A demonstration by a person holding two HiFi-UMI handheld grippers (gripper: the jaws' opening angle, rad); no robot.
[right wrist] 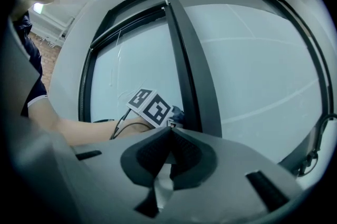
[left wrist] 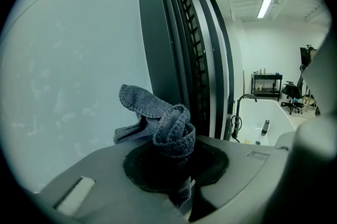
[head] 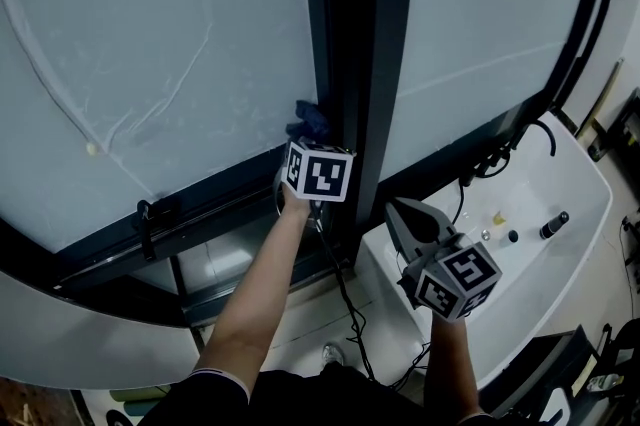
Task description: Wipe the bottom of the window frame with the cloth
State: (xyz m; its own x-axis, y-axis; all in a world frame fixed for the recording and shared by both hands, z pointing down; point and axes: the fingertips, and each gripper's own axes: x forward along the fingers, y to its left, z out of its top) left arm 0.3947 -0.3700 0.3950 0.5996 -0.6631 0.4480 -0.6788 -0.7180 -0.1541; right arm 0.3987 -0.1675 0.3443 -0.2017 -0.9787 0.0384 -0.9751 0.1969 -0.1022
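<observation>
Gripping the bunched cloth (left wrist: pixel 164 125) beside the mullion (head: pixel 350 34), the left claw (left wrist: pixel 176 168) is probably risking smearing glass (head: pixel 150 34) instead of the bottom rail (head: pixel 215 192) running toward eight o'clock, while the right claw (right wrist: pixel 167 139), closed on nothing, is hovering at five o'clock.

The setting is an indoor work room of the lab or workshop type, not a home. A large window with a dark window frame (head: pixel 355 64) and frosted panes fills the head view from 9 to 2 o'clock. A white utility sink (head: pixel 580 214) with a black faucet (left wrist: pixel 238 110) stands at 4 o'clock. In the left gripper view, a black shelf rack (left wrist: pixel 266 85) carrying bottles and an office chair (left wrist: pixel 290 95) stand at 3 o'clock against white walls. A ceiling strip light (left wrist: pixel 265 3) sits at 1 o'clock. The floor (head: pixel 305 319) is pale tile.
</observation>
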